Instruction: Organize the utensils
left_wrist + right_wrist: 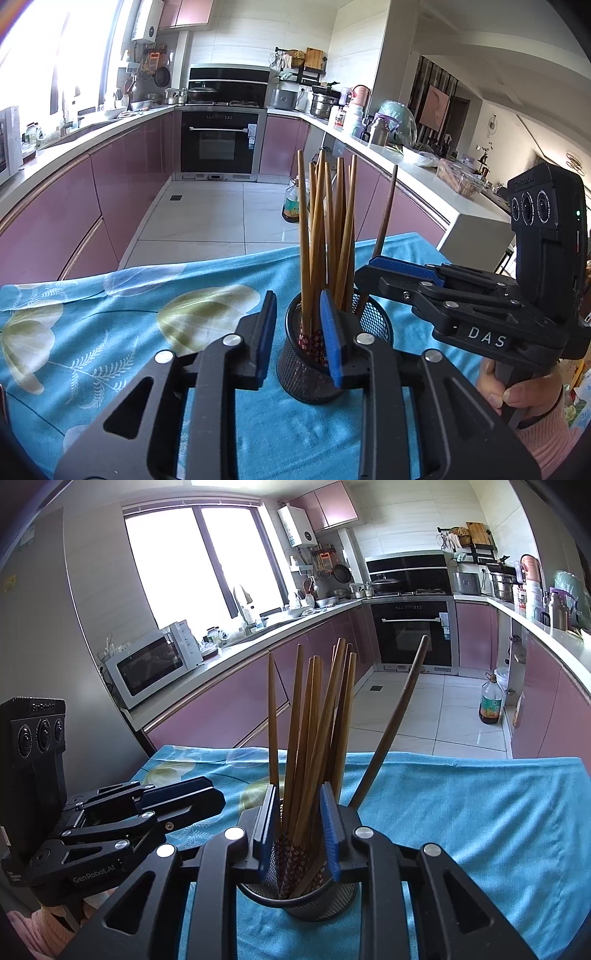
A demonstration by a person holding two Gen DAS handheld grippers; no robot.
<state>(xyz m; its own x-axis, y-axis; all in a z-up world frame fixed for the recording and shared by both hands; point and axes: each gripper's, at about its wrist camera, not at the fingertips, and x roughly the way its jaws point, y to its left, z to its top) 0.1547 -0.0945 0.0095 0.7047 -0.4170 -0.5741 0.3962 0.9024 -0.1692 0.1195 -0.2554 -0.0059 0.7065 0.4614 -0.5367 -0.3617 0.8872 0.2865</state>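
On blue cloth [147, 369], mesh cup [306, 380], upright wooden chopsticks [314, 229]

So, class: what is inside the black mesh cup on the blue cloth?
The mesh cup holds upright wooden chopsticks and one darker stick leaning aside. Their lower ends and the cup's bottom are hidden.

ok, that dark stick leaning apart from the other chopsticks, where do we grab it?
Probably the bare upper shaft of the dark stick, from the side it leans toward. It tilts clear of the chopstick bundle, so the shaft is open there; its foot sits in the mesh cup.
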